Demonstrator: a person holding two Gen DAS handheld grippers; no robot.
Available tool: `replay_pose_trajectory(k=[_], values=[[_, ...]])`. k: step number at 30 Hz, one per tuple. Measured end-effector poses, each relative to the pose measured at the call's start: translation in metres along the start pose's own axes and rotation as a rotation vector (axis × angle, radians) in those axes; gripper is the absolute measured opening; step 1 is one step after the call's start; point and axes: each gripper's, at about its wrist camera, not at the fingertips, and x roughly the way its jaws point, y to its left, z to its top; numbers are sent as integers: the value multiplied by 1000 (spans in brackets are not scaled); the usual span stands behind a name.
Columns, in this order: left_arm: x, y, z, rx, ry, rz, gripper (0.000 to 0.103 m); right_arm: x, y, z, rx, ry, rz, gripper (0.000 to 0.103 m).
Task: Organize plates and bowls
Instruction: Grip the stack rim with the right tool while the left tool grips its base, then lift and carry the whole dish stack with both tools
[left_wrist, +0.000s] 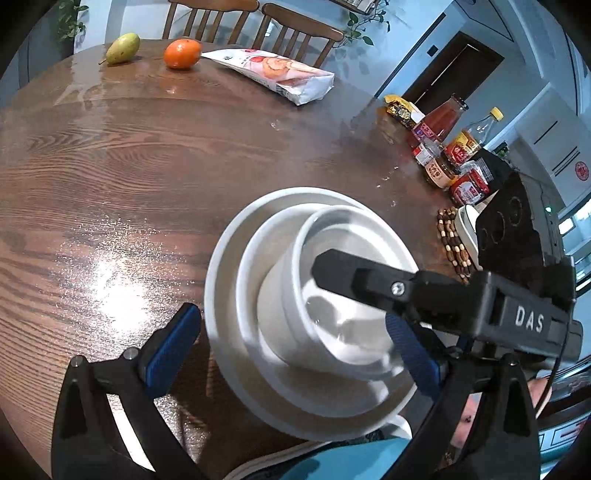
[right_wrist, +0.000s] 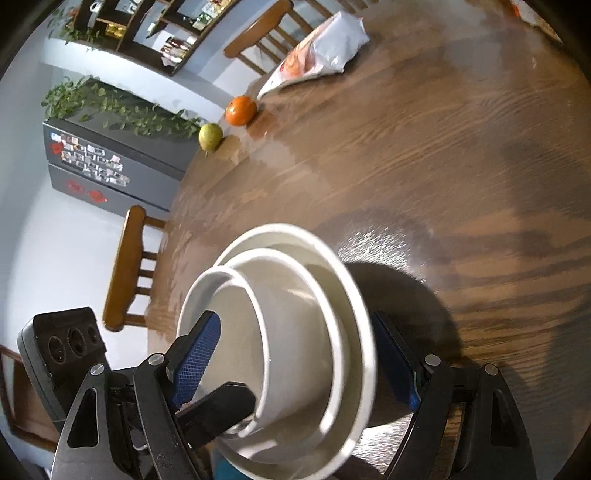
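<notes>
A nested white stack is tilted over the wooden table: a large plate, a smaller dish and a small bowl on top. My right gripper is shut on the stack, with one blue pad inside the bowl and the other under the large plate. Its black finger shows inside the bowl in the left wrist view. My left gripper straddles the stack. Its left pad stands off the plate's rim, and its other finger reaches into the bowl.
A pear, an orange and a snack bag lie at the table's far side. Bottles and jars crowd the right edge, beside a beaded trivet. Wooden chairs ring the table.
</notes>
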Motion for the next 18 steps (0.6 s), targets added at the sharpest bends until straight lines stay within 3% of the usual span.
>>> replay_pose_trajectory(k=[5,9,18], values=[[7,-5,1,1,13,-5,98,3,2,-2,3,10,26,82],[9,-9,0,19,14,6,89,5,0,-2,22,15,51,81],[8,-7,0,-13,45,25,88,5,-1,-3,55,16,61,79]])
